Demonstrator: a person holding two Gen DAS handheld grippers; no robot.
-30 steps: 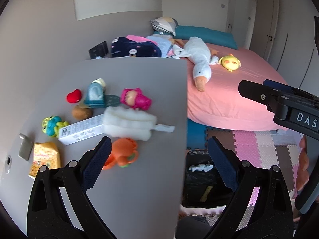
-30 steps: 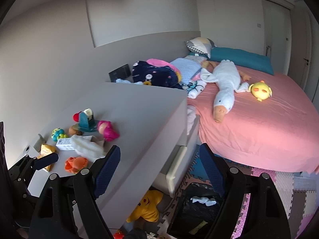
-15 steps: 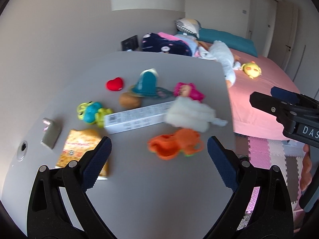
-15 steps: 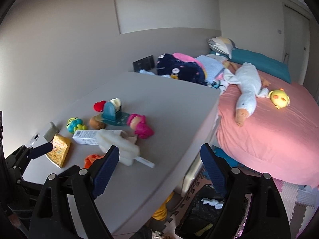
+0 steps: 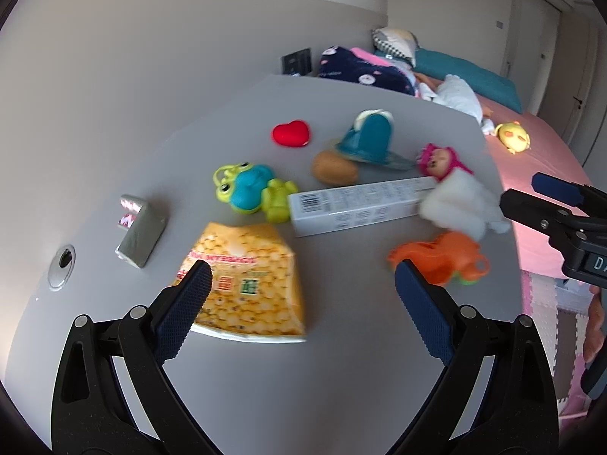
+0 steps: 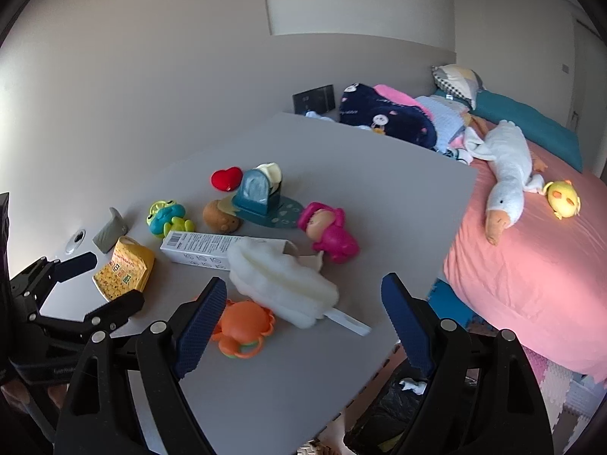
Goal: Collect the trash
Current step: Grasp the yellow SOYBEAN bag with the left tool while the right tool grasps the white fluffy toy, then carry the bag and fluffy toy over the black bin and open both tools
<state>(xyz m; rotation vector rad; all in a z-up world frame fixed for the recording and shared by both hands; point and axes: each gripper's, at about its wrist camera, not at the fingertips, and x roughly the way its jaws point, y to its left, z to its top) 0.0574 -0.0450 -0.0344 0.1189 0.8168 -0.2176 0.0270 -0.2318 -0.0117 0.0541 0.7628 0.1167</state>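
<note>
A yellow snack packet (image 5: 246, 284) lies on the grey table (image 5: 341, 379), just ahead of my open, empty left gripper (image 5: 301, 313); its left fingertip overlaps the packet's near corner. The packet also shows in the right wrist view (image 6: 123, 273). A long white carton (image 5: 360, 204) lies behind it, and a small silver wrapper (image 5: 140, 231) lies to the left. My right gripper (image 6: 303, 326) is open and empty above the table's near edge, by a white fluffy brush (image 6: 284, 284). A black trash bag (image 6: 383, 424) sits on the floor below the table edge.
Toys lie among the trash: a red heart (image 5: 291, 133), green-blue frog (image 5: 250, 189), teal toy (image 5: 370, 140), brown potato toy (image 5: 334, 167), pink doll (image 5: 442, 159), orange crab teether (image 5: 440, 258). A pink bed (image 6: 531, 250) with a plush goose (image 6: 504, 178) stands right.
My left gripper has swung left, from the table edge and floor bag to over the snack packet. My right gripper has moved in over the table toward the brush.
</note>
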